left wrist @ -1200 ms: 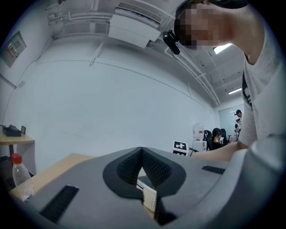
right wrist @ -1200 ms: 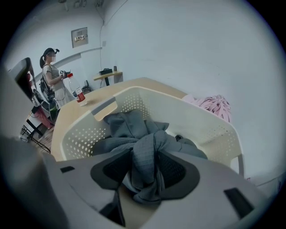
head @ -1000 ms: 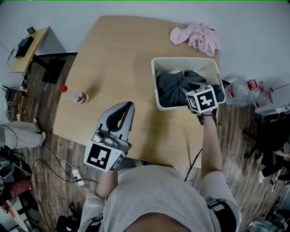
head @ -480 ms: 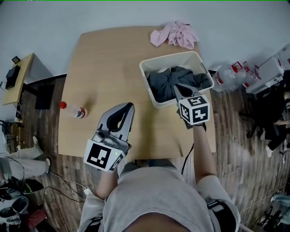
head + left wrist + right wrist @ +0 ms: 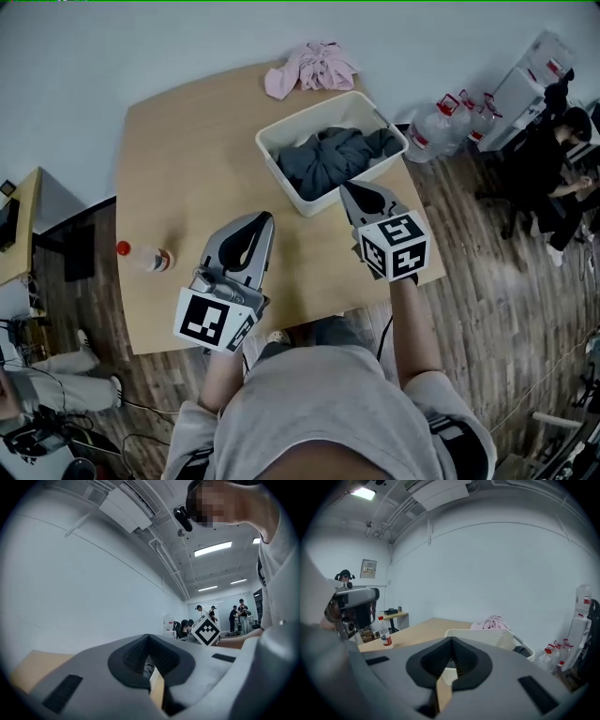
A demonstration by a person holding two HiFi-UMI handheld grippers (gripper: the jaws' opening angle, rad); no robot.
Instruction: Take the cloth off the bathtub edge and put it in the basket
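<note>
Pulled right gripper (image 5: pixel 348 187) back out of basket (image 5: pixel 284 182), clenched empty; left gripper (image 5: pixel 262 218) clenched empty too. Dark cloth (image 5: pixel 328 157) in basket, so drop looks done. Probably pink cloth (image 5: pixel 309 70) next; needs jaws reopened.

Item 1. Basket (image 5: pixel 277 172): cream-white plastic, rectangular, open-topped, with a rolled rim. It stands upright on the surface, in the far right part, turned at an angle to the surface's edges. One corner reaches close to the right edge.

Item 2. Cloth (image 5: pixel 328 159): dark grey, soft and crumpled into loose folds. It lies wholly inside the basket on the surface, covering most of the basket's floor. The heap rises to about rim level, with one fold bunched into the right-hand corner.
</note>
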